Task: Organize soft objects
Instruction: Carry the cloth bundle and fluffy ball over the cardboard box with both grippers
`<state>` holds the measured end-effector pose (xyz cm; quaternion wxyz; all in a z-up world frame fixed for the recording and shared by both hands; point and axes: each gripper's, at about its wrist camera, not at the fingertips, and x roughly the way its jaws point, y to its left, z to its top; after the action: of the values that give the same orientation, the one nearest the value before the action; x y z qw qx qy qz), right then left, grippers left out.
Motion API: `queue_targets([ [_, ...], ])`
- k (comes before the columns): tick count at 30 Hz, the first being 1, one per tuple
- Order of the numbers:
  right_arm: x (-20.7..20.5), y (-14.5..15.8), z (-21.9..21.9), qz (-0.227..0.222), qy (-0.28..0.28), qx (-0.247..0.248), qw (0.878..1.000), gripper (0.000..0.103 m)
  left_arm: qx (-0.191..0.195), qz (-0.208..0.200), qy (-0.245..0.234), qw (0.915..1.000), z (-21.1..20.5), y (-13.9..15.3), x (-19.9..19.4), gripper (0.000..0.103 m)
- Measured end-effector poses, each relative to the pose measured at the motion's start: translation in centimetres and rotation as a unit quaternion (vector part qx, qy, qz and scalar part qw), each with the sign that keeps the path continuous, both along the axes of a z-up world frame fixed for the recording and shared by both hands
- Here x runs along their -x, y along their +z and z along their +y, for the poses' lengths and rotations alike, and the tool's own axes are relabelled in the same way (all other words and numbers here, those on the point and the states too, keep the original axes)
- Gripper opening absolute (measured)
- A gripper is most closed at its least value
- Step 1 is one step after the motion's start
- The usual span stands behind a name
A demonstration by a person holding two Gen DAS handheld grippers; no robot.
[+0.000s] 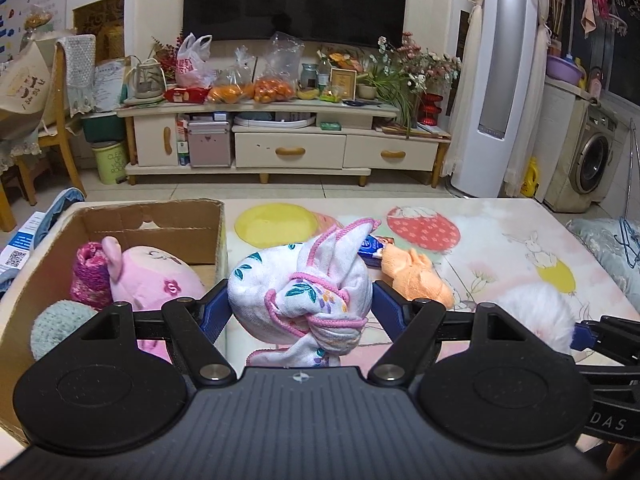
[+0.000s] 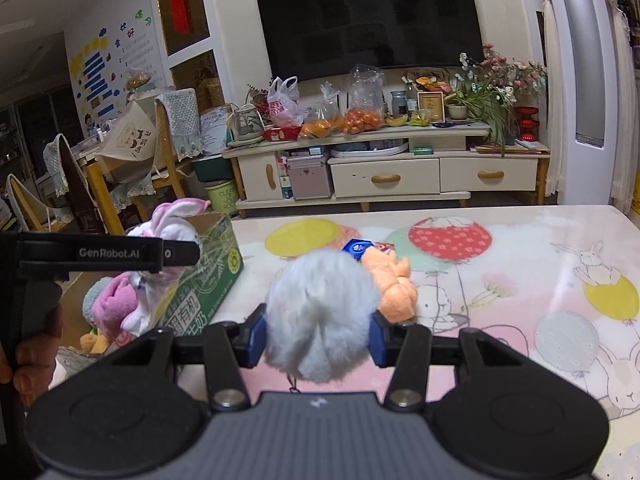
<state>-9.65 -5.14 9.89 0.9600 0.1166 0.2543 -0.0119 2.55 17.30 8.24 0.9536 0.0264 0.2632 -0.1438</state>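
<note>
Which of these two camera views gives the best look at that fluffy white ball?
The right wrist view: the fluffy white ball sits centred between the right gripper's pads, whole and close. The left wrist view catches only part of it, behind that gripper's own frame.

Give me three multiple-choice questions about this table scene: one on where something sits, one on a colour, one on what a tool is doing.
1. Where is the pink plush toy?
A. in the cardboard box
B. on the TV stand
C. on the floor

2. What colour is the soft toy lying on the table?
A. green
B. orange
C. black

3. What is between the right gripper jaws?
A. nothing
B. a bottle
C. a fluffy white ball

Answers: 1 A, it lies inside the box walls. 2 B, its fabric is orange. 3 C, both jaws press the fluff.
</note>
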Motion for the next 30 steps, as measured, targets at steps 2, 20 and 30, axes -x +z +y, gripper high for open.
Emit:
queue_targets([
  [2,-0.1,0.1,0.2,0.0,0.003,-0.002,1.0,0.048,0.001,-0.003,0.003,1.0,0.3,0.2,0.0,0.092],
  [20,-2.9,2.6,3.5,-0.024,0.043,0.007,0.999,0.048,0.013,-0.026,0.058,0.9979,4.1,2.0,-0.5,0.092],
  [30,-5.5,3.8,5.5,-0.033,0.072,0.004,0.997,0.048,0.024,-0.026,0.095,0.9948,5.8,2.6,-1.4,0.092],
])
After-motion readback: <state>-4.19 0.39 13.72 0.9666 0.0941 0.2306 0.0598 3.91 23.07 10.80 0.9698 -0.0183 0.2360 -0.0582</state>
